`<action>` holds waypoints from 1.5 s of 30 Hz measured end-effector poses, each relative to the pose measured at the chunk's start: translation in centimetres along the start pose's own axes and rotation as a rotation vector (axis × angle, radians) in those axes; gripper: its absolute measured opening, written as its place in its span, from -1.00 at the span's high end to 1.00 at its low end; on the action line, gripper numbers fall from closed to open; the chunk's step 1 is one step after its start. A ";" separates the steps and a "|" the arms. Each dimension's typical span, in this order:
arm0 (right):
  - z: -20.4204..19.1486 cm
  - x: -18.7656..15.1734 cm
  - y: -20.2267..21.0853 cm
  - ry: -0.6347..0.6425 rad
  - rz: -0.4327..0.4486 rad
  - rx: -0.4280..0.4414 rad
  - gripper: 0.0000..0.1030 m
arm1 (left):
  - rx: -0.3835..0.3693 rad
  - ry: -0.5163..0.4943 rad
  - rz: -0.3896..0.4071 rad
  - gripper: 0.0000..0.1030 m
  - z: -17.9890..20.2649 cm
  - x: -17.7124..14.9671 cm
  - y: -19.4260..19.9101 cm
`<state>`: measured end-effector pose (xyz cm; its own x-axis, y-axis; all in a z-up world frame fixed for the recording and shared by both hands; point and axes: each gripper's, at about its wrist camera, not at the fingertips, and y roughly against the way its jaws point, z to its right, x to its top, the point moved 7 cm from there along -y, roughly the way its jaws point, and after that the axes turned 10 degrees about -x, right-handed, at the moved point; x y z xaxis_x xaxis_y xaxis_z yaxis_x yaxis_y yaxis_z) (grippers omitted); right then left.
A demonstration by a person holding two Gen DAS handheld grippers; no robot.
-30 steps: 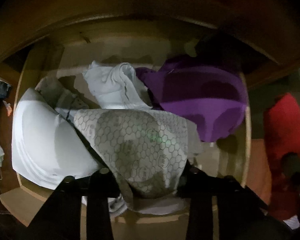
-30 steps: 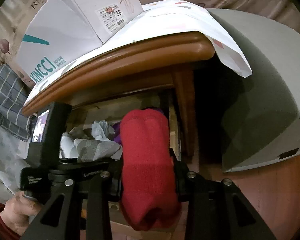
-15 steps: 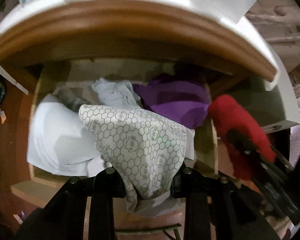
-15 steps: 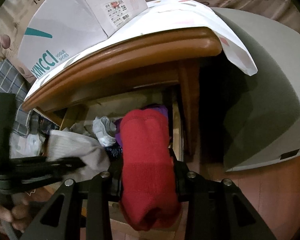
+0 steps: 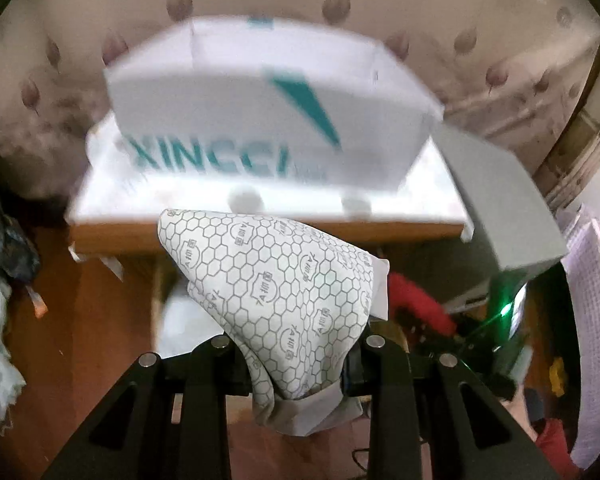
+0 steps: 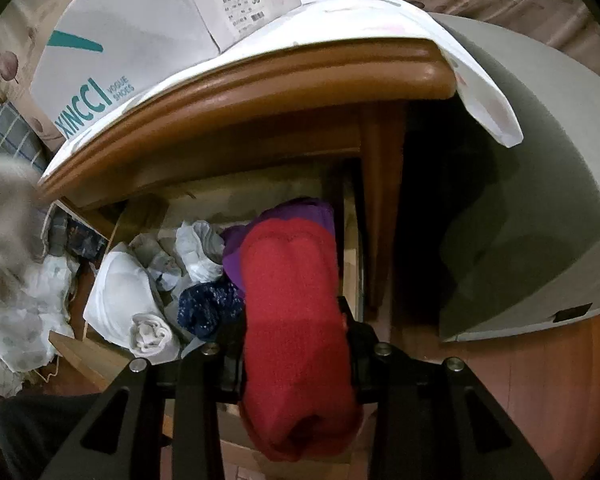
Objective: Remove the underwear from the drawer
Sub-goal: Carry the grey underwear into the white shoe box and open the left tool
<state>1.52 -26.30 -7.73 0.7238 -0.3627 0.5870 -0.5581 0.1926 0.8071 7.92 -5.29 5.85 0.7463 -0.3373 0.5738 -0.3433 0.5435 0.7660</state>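
A: Left gripper: black, two flat fingers with triangular cut-outs and round silver screw heads along the upper edge.

B: Right gripper: same black build, same screws (four visible per gripper).

A: From the left wrist view, a green light glows on the right unit's body.
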 end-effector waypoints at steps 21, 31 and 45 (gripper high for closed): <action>-0.3 0.1 -0.9 -0.001 -0.030 -0.004 0.31 | 0.097 -0.042 0.170 0.48 -7.8 20.4 -0.1; -0.4 0.0 -1.3 -0.017 -0.047 0.024 0.31 | 0.134 0.027 0.077 0.48 -11.8 18.1 -6.1; -0.9 0.0 -1.1 0.000 -0.049 0.023 0.31 | 0.197 0.040 0.042 0.45 -10.9 15.6 -6.1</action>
<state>2.45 -25.69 -8.58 0.7504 -0.3710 0.5470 -0.5315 0.1534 0.8331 27.91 -5.52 6.98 0.7494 -0.2846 0.5978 -0.4769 0.3943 0.7855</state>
